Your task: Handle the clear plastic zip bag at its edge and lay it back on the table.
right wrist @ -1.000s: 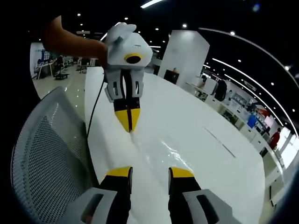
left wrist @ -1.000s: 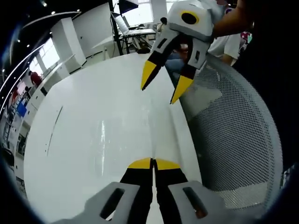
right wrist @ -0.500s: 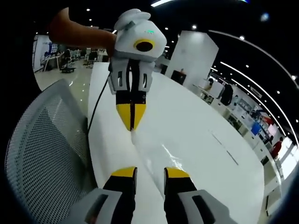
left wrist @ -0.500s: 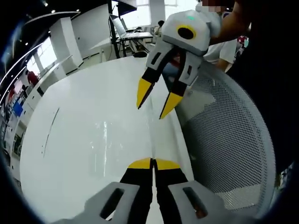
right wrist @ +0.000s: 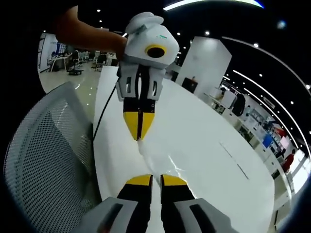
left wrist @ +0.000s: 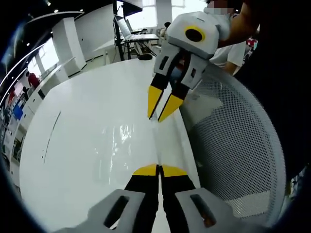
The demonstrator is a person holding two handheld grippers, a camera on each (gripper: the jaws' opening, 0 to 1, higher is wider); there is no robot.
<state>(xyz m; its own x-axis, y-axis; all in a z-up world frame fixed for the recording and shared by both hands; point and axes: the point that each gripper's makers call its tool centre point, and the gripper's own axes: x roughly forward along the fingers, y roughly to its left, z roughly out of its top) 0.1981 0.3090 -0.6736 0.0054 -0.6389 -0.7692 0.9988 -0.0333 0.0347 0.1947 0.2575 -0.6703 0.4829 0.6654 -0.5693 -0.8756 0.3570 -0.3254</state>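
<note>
My left gripper (left wrist: 159,170) has its yellow-tipped jaws pressed together at the bottom of the left gripper view, and between the tips I can just make out the near edge of the clear plastic zip bag (left wrist: 131,145), pinched there. In the right gripper view the same left gripper (right wrist: 139,137) points down at me from above, jaws closed on a thin strip of the film at its tip.

My right gripper (right wrist: 151,180) has its jaws nearly together, only a narrow slit between the tips, and the bag's edge (right wrist: 155,162) runs into that slit; whether the jaws already bite on it I cannot tell. From the left gripper view the right gripper (left wrist: 160,110) shows a small gap between its yellow tips, poised right at the far end of the bag's edge.

The bag stretches between the two grippers along the near side of the white table (left wrist: 82,121), its body glinting flat on the tabletop. It is so clear that I can make out nothing of what is in it.

Just beside the table edge is a grey mesh chair back (left wrist: 243,145). A black cable (right wrist: 99,119) trails over the table edge near the left gripper. A forearm (right wrist: 92,36) leads to the left gripper.
</note>
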